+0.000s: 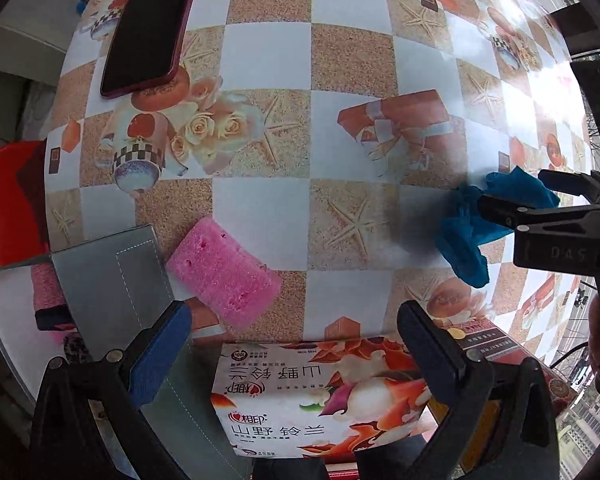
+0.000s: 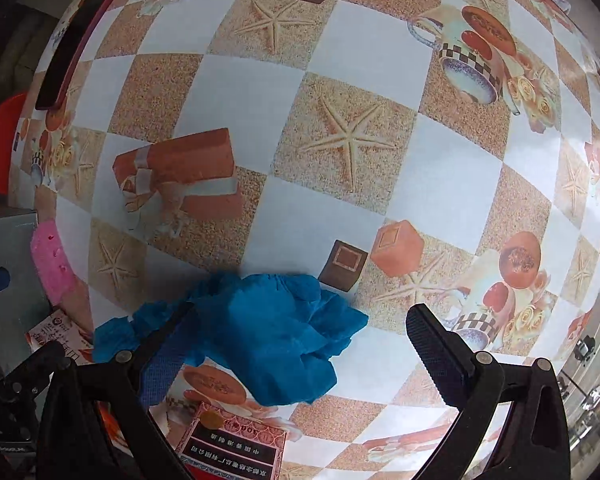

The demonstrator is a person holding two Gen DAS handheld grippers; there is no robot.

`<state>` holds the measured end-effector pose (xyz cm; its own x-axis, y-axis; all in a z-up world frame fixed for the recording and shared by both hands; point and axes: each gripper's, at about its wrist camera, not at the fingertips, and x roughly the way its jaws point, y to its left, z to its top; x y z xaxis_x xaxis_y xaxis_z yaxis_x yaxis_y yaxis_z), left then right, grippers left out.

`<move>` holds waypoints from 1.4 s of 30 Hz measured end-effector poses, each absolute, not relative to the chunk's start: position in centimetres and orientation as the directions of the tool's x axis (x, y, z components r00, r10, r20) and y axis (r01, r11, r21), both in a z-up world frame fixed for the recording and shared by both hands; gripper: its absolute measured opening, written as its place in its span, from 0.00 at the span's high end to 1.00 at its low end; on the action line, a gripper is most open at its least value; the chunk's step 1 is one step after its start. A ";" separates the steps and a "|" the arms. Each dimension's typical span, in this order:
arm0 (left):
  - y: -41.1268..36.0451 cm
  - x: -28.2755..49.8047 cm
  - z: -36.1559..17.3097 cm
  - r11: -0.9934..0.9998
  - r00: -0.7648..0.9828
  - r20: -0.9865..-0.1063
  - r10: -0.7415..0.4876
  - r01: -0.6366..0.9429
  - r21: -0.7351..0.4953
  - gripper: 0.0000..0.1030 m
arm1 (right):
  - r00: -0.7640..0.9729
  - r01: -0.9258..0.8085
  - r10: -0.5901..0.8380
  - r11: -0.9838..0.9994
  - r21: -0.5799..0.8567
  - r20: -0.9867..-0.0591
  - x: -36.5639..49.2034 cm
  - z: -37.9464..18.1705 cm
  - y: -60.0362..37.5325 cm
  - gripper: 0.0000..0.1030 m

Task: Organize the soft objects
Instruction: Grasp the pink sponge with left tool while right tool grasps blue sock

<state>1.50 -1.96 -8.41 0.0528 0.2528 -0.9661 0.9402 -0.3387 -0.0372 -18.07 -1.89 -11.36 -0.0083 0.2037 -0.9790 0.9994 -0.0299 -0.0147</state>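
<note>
The crumpled blue cloth (image 2: 260, 332) is seen lying on the worktop (image 2: 340, 216) between the spread right tongs (image 2: 300, 344), nearer their left finger; the left tongs (image 1: 296, 344) are held open, empty.

Your crumpled blue cloth (image 2: 276, 332) is partly covered on its left by the blue-padded finger of your right gripper (image 2: 300, 340), so you can't tell there whether pad and fabric touch. In the left wrist view, the grey stitched fabric bin (image 1: 112, 280) runs behind a finger of your left gripper (image 1: 296, 344) and hides most of a second pink sponge block (image 1: 46, 288). The printed tissue pack (image 1: 300, 396) is cut off at the bottom. The red plastic stool (image 1: 8, 204) leaves the frame at left.
</note>
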 end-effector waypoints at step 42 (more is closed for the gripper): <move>-2.8 1.5 -14.4 -0.004 0.027 -0.964 0.264 1.000 0.027 0.00 | -0.037 0.992 0.081 -0.114 -0.046 -0.996 -23.7 -11.8 2.1 0.00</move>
<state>1.48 -2.82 -14.40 0.0273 0.2642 -0.9641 0.9996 -0.0041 0.0272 -23.71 2.07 -11.77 -0.0365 0.0812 -0.9960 0.9924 -0.1143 -0.0457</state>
